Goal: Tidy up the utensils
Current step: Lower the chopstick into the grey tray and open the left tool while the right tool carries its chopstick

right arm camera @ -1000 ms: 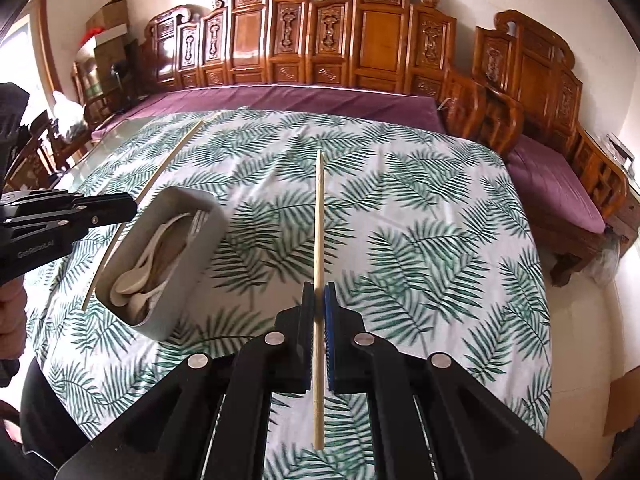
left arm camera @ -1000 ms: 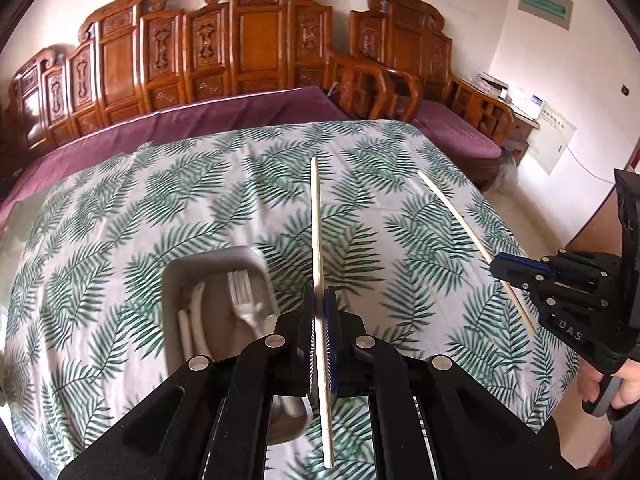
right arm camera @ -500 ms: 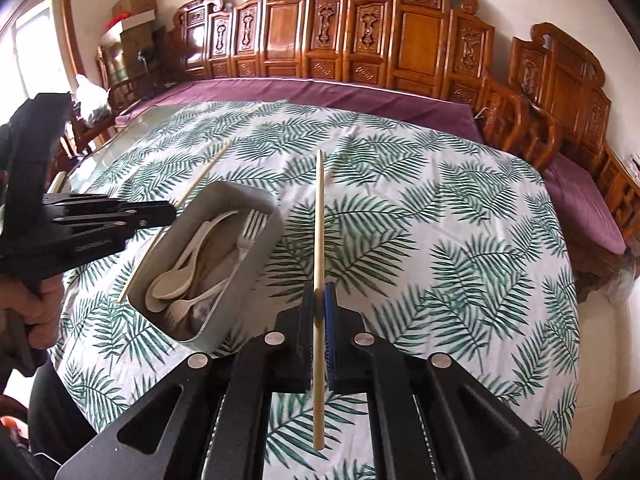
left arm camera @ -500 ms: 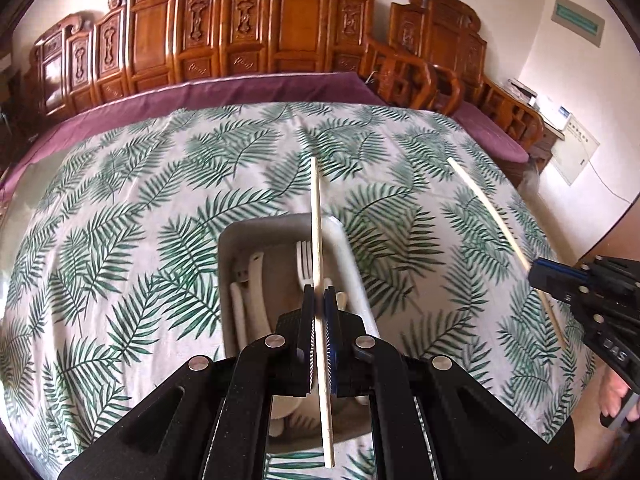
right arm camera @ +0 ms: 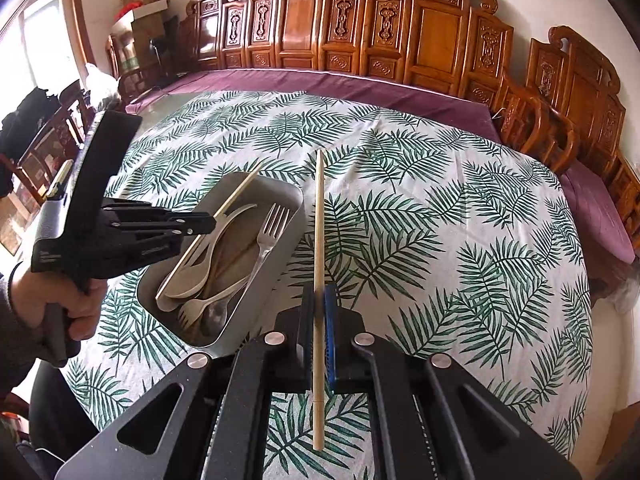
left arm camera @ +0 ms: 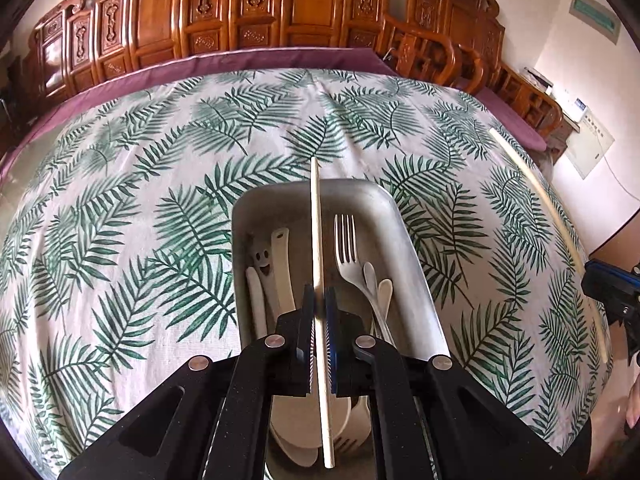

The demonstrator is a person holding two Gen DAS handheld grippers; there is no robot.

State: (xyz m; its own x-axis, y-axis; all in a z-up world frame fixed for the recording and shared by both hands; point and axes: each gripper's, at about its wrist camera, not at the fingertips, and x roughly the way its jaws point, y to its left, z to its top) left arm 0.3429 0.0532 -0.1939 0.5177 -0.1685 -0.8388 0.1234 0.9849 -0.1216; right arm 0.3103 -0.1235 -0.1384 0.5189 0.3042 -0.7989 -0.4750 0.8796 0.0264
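My left jaws pinch a chopstick over the tray, centre frame; my right jaws pinch a second chopstick just right of the tray. Risk: the left stick's far tip overhangs the tray's end, so on release it may catch the rim and roll onto the surface.

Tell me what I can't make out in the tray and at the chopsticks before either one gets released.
- Near end of the tray, left wrist view: hidden behind the left gripper, covering the spoon bowls.
- Left chopstick touching the tray or not: unclear in either view.
- Right gripper, left wrist view: cut off by the edge.
- Right chopstick, its height above the tablecloth: unreadable.
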